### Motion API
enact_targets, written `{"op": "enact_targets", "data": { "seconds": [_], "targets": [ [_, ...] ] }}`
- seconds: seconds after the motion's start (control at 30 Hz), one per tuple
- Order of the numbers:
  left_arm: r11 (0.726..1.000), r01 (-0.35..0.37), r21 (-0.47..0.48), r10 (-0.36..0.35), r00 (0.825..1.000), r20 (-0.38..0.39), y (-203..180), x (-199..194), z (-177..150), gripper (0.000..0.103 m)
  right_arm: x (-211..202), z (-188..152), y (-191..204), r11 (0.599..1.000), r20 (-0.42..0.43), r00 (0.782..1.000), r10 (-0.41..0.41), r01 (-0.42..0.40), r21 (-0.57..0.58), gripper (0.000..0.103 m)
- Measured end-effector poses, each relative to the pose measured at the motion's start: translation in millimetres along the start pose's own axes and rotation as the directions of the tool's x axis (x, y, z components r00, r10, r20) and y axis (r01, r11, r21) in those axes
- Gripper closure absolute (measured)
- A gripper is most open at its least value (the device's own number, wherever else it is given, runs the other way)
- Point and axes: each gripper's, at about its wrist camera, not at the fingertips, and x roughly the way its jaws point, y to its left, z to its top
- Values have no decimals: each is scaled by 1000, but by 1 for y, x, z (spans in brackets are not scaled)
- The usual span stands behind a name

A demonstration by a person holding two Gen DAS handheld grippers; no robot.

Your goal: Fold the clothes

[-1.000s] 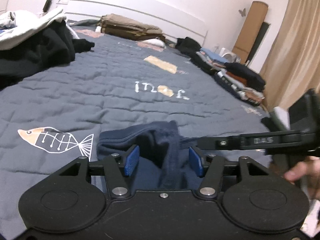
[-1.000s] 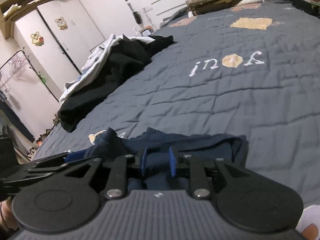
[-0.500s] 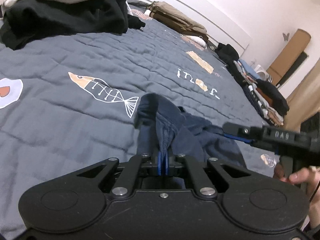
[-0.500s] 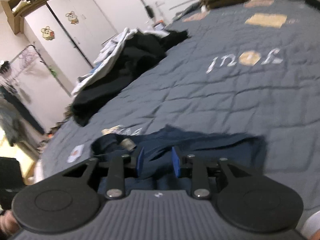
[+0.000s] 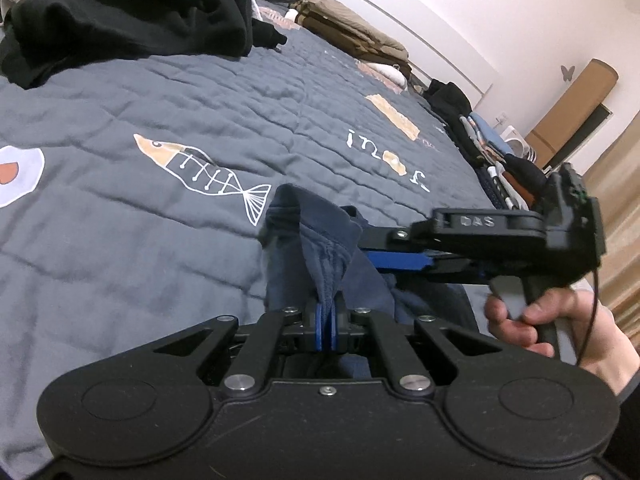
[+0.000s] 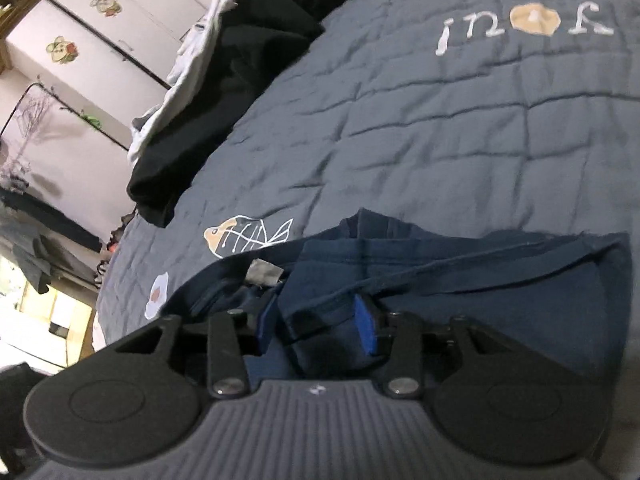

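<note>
Since a second ago, our left tongs (image 5: 326, 320) have clamped onto a bunched fold of the navy garment (image 5: 316, 240), which they then only straddled, and our right tongs (image 6: 316, 320) have just been opening, with navy cloth between their pads. We now see the left blue pads pressed together on the fabric, drawing it up into a ridge above the grey quilted bed (image 5: 120, 220). In the left wrist view, our right tongs reach in from the right edge, a hand (image 5: 560, 328) gripping their handle. In the right wrist view the garment (image 6: 480, 264) lies spread near the fish print (image 6: 248, 236); the right pads stand apart around a fold without pressing it. A heap of black and white clothes (image 5: 132, 20) sits farther up the bed.
</note>
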Motion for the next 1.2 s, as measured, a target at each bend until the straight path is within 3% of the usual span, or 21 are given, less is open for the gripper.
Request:
{"op": "enact_targets", "data": {
  "seconds": [0.03, 0.1, 0.13, 0.17, 0.37, 0.43, 0.53, 0.57, 0.7, 0.8, 0.9, 0.97, 1.2],
  "targets": [
    [1000, 2, -1, -2, 1000, -1, 0, 0, 0, 99, 3, 1, 0, 1000, -3, 1000, 9, -9, 14, 64],
    [1000, 5, -6, -5, 1000, -1, 0, -1, 1, 99, 10, 3, -2, 998, -11, 999, 30, -30, 50, 81],
    [1000, 7, -7, -7, 1000, -1, 0, -1, 0, 99, 13, 4, -4, 997, -15, 999, 41, -40, 68, 97],
    [1000, 9, -9, -9, 1000, 0, 0, -2, 0, 99, 17, 6, -5, 996, -9, 1000, 27, -26, 87, 100],
    [1000, 14, -2, -14, 1000, -11, -3, -6, -6, 99, 9, 14, -10, 992, 148, 989, -20, 1, 128, 102],
    [1000, 18, 2, -18, 1000, -17, -4, -9, -8, 99, -5, 19, 4, 999, 189, 981, -42, 43, -1, 99],
    [1000, 23, 6, -23, 999, -22, -3, -12, -9, 99, -15, 20, 29, 964, 105, 993, -61, 86, -251, 96],
    [1000, 23, 2, -23, 999, -24, -2, -12, -9, 99, -17, 18, 39, 934, 77, 993, -87, 108, -342, 95],
    [1000, 20, -11, -21, 999, -27, 3, -13, -7, 99, -9, -2, 70, 733, 12, 976, -216, 171, -658, 92],
    [1000, 19, -7, -19, 1000, -25, 4, -14, -6, 99, -5, -18, 85, 577, 4, 969, -247, 151, -803, 89],
    [1000, 20, -11, -20, 999, -32, 7, -14, -6, 99, -3, -29, 98, 430, 0, 964, -265, 118, -895, 74],
    [1000, 20, -11, -21, 999, -34, 8, -13, -5, 99, 2, -30, 103, 379, -9, 963, -270, 98, -920, 64],
    [1000, 24, -16, -24, 999, -43, 10, -12, -4, 99, 25, -36, 111, 217, -48, 951, -306, 21, -976, 63]
  ]
}}
